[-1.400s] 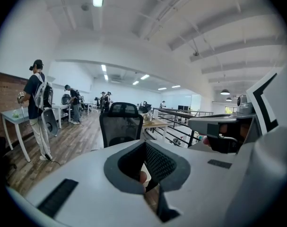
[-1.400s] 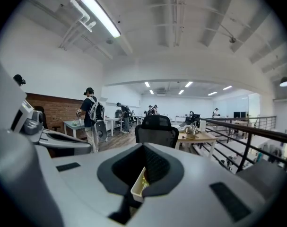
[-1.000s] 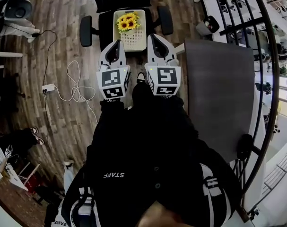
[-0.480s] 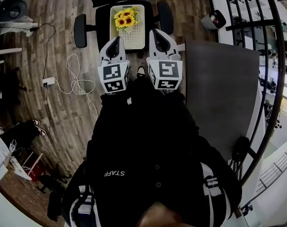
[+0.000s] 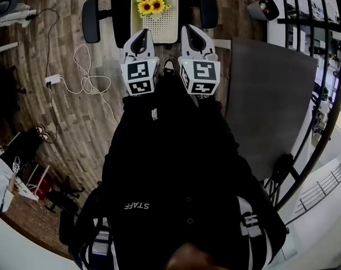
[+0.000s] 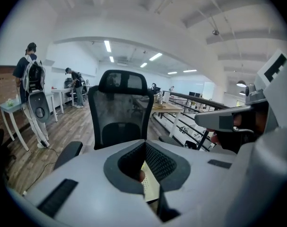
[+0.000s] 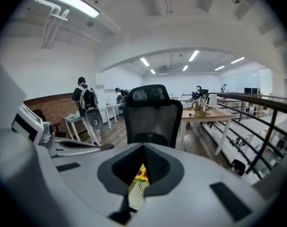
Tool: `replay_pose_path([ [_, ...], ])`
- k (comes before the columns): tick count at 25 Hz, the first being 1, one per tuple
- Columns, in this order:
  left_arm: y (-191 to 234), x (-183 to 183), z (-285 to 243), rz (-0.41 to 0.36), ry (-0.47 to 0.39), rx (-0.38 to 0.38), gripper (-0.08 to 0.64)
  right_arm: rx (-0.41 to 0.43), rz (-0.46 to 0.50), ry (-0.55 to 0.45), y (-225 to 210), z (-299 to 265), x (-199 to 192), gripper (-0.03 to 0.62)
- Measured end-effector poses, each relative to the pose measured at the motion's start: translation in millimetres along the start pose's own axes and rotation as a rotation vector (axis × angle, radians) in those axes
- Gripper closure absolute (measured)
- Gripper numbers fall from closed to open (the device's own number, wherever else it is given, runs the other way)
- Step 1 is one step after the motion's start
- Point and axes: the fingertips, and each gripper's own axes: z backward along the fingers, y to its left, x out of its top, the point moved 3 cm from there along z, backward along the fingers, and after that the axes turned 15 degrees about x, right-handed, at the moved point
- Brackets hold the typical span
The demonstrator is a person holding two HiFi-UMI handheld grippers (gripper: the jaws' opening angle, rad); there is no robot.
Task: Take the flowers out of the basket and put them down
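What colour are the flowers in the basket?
The flowers are yellow with dark centres, clearest in the head view.

Person seen from above, wearing a black jacket [image 5: 170, 167] w/ white lettering on the chest & white stripes on both sleeves [image 5: 250, 224]. Left gripper [image 5: 141, 32] & right gripper [image 5: 190, 28]: white tapered plastic shells, black slot-shaped insets, dark grey ribbed pads inside. Each has a marker cube [image 5: 140, 77], white w/ black square patterns.
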Motion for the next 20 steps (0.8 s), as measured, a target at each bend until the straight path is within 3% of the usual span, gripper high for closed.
replay_pose_path([
  [6, 4, -66, -76, -0.005, 0.103, 0.036, 0.560, -0.006, -0.021, 0.074, -36, -58, -69, 0.580],
  [11, 9, -110, -151, 0.040, 0.131, 0.058, 0.560, -0.005, -0.005, 0.105, -71, -121, -127, 0.580],
  [20, 13, -183, -212, 0.044, 0.188, 0.058, 0.560, -0.015, -0.047, 0.110, -98, -171, -201, 0.580],
])
